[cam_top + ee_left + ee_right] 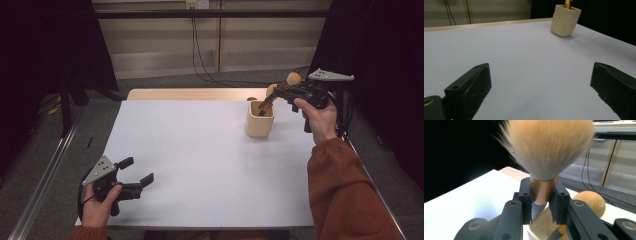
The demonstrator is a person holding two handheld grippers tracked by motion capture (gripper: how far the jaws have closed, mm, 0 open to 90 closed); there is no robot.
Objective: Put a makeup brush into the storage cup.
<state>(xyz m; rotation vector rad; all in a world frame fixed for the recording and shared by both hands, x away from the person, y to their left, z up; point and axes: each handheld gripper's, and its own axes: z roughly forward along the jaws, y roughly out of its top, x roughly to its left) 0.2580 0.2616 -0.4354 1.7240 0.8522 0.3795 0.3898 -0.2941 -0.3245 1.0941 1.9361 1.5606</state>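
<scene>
Two makeup brushes are seen at the cream, square-sided holder cup (260,120) near the far right of the white table (200,165). One tan, fluffy-headed brush with a copper ferrule (543,157) is clamped between the jaws of the right gripper (541,202), tilted above the cup. A second round-headed brush (591,202) stands inside. The left gripper (136,171) is held wide apart, empty, near the front left corner.

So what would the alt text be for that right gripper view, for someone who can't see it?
A black claw is shut on the copper-coloured neck of a fluffy tan makeup brush, its bristles up close. Below it are a cream holder on a white table and a second brush.
</scene>
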